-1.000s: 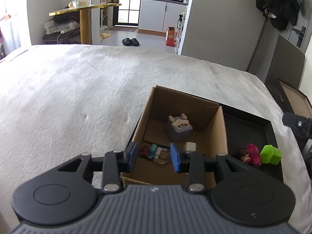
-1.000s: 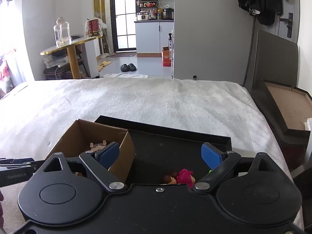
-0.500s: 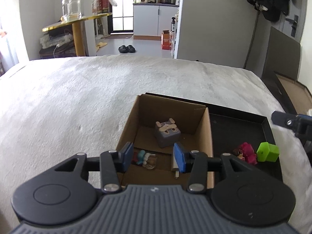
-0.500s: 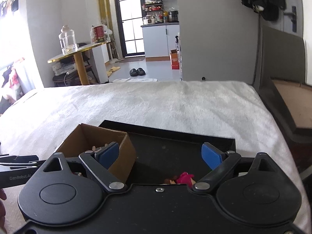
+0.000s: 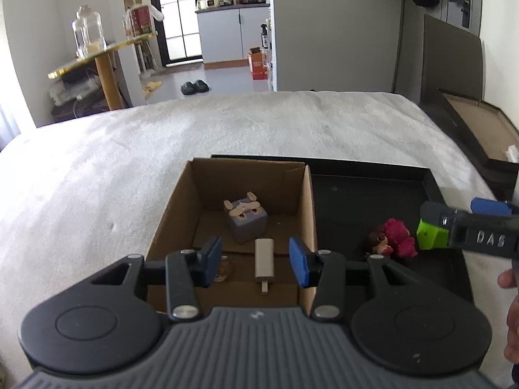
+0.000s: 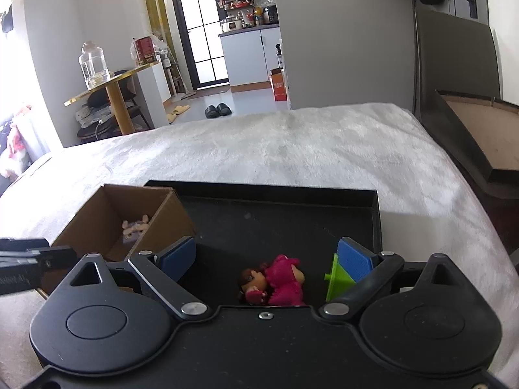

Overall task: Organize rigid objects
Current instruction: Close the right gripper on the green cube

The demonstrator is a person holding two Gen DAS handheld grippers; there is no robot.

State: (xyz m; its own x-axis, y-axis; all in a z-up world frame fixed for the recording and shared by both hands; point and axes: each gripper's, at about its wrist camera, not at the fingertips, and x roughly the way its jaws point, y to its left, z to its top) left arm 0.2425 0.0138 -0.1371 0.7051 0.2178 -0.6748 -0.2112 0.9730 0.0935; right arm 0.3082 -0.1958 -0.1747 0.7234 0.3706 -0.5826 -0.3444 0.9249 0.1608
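Observation:
A cardboard box [image 5: 305, 214] stands in the left part of a black tray [image 5: 431, 184]. Inside lie a grey cube toy [image 5: 246, 222] and a beige charger [image 5: 264, 259]. My left gripper [image 5: 254, 261] is open and empty above the box's near end. A pink doll figure [image 6: 275, 280] and a green block [image 6: 337, 277] lie on the tray floor. My right gripper [image 6: 267, 257] is open over them, the doll between its fingers and the green block at the right fingertip [image 6: 355, 261]. The right gripper also shows in the left wrist view [image 5: 470, 223].
The tray [image 6: 376, 214] lies on a white fuzzy bed cover [image 6: 292, 149]. A dark lidded box [image 6: 480, 136] stands open off the bed's right side. A gold side table [image 5: 100, 61] with a glass jar stands far left.
The left gripper shifted over the box so the charger now lies between its fingers. The right gripper moved down and forward over the doll and green block.

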